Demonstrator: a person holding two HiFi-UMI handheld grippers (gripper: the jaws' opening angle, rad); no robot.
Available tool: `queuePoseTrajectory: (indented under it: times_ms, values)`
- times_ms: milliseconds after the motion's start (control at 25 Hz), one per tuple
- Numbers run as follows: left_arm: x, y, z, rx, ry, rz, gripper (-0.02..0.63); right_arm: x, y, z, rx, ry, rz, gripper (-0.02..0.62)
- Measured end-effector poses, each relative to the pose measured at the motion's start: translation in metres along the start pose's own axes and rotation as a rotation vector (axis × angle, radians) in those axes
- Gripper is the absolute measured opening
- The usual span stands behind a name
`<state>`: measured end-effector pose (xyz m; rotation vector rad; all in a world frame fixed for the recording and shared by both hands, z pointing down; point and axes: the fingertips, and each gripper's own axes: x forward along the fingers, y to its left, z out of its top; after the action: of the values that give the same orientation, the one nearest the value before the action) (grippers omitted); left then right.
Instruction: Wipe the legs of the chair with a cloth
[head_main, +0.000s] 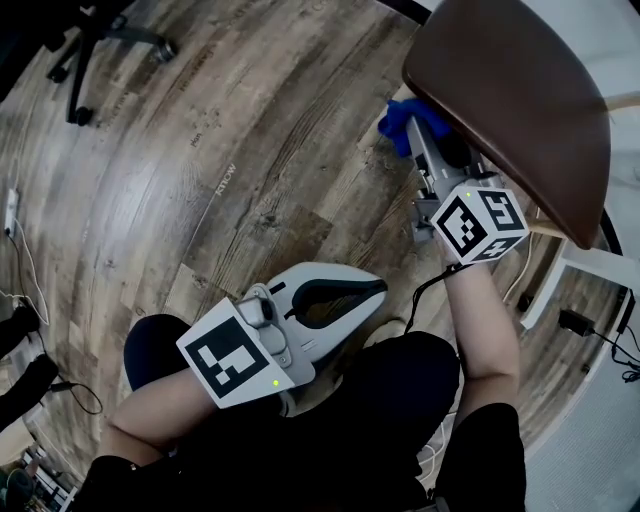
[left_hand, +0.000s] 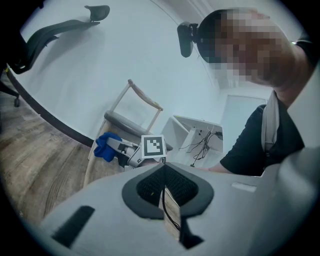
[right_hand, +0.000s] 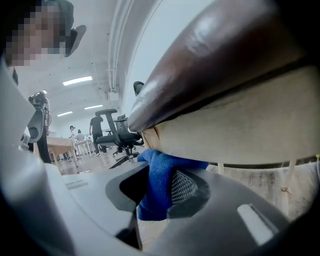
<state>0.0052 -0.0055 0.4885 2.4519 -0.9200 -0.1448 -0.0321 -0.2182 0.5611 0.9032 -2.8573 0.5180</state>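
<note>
The left gripper (head_main: 378, 291) lies low over the person's lap, its jaws pressed together on nothing. By the look of it, it is parked there because this step needs only one tool and the lap keeps it out of the way. The wooden floor (head_main: 230, 180) spreads out ahead of it.

To its right and further forward, the right gripper (right_hand: 161, 192) reaches in under the chair seat (head_main: 510, 110), its jaws pinching a blue cloth (head_main: 400, 120). The cloth bunches out past the jaw tips and sits just under the front edge of the seat, at the top of a pale wooden leg (left_hand: 89, 172). It appears to touch the leg, though no view shows the contact plainly. The grip leaves a wad of fabric in front of the jaws, probably so that the cloth, not the tool, rubs the wood. Starting high suggests a stroke downward along the leg.

Behind the right gripper stands a white boxy unit (left_hand: 192, 132) with loose cables hanging in its open face; nothing else in it can be made out.
</note>
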Motion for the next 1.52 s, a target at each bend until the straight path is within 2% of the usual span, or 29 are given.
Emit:
queuePoseTrajectory:
  times_ms: [360,760,1040,1240,1520]
  values:
    - [0.001,-0.004,0.001,0.005,-0.005,-0.004,0.008,-0.005,0.006,0.002,0.106,-0.024,0.020,0.100]
    - [0.000,-0.006,0.002,0.012,-0.008,0.004,0.008,-0.002,0.033,0.002,0.074,-0.046,0.074,0.100]
    - [-0.004,-0.008,-0.001,0.015,0.003,0.015,0.008,0.006,0.034,0.003,0.146,-0.063,0.036,0.098]
    - [-0.008,-0.003,0.000,0.008,-0.007,0.025,0.008,0.026,0.031,-0.031,0.152,-0.024,-0.002,0.098]
    - [-0.019,0.008,-0.003,-0.018,-0.010,0.076,0.008,0.061,0.002,-0.122,0.261,0.096,-0.088,0.098]
